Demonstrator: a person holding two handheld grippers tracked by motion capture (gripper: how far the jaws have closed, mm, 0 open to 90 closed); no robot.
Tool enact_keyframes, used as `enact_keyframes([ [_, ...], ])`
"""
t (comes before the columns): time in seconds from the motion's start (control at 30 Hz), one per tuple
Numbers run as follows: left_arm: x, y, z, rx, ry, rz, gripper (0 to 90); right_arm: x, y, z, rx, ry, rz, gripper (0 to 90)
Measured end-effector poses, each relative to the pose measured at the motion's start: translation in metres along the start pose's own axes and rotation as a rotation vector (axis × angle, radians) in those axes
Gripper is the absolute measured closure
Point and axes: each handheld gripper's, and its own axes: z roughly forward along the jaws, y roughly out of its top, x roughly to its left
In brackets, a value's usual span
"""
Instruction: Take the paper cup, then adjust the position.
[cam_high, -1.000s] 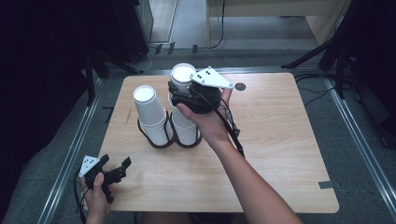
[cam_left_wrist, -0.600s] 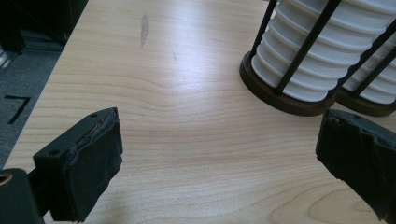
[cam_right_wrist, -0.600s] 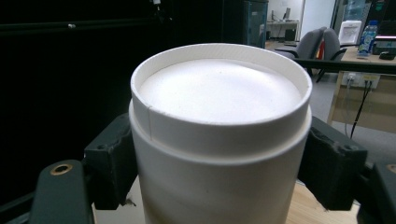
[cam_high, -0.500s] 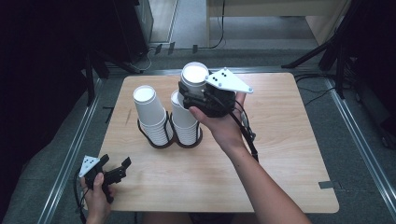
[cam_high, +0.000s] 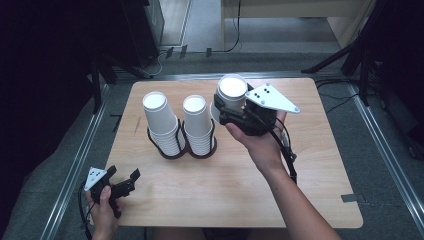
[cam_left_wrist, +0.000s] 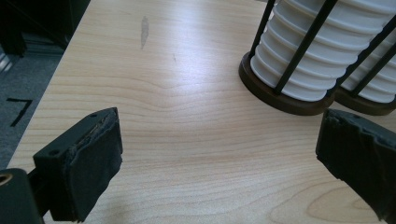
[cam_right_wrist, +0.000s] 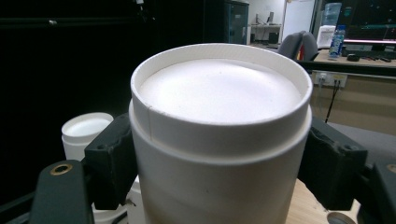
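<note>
**A:** What could go wrong here?

**B:** The right gripper (cam_high: 226, 114) is clamped on an upside-down white paper cup (cam_high: 233, 89), held in the air just right of two cup stacks (cam_high: 181, 126) standing in a dark wire holder (cam_high: 181, 148) on the desk (cam_high: 320, 150). My guess is that a hard squeeze could crush the thin wall, or a loose one could let the cup slip and fall. A careless swing left might also knock the stacks over.

**A:** And the other gripper?

**B:** The left gripper (cam_high: 122, 181) sits near the front left corner of the desk, jaws wide apart, holding nothing and well apart from the holder.
</note>
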Motion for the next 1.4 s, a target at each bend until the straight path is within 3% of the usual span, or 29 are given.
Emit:
enact_keyframes([
  [0.47,-0.003,0.001,-0.004,-0.029,0.006,0.038,0.6,-0.031,-0.039,-0.032,0.031,-0.059,0.03,21.8],
  [0.6,-0.001,0.002,-0.009,-0.054,-0.009,0.027,0.6,-0.039,-0.048,-0.041,0.032,-0.074,0.043,21.8],
  [0.7,-0.005,0.003,-0.01,-0.055,-0.022,0.05,0.6,-0.044,-0.056,-0.049,0.034,-0.087,0.047,21.8],
  [0.97,-0.031,0.012,-0.008,-0.068,-0.086,0.08,0.6,-0.053,-0.084,-0.064,0.061,-0.109,0.051,21.8],
  [1.4,-0.087,0.03,0.004,-0.073,-0.21,0.16,0.7,-0.06,-0.099,-0.077,0.053,-0.118,0.061,21.8],
])
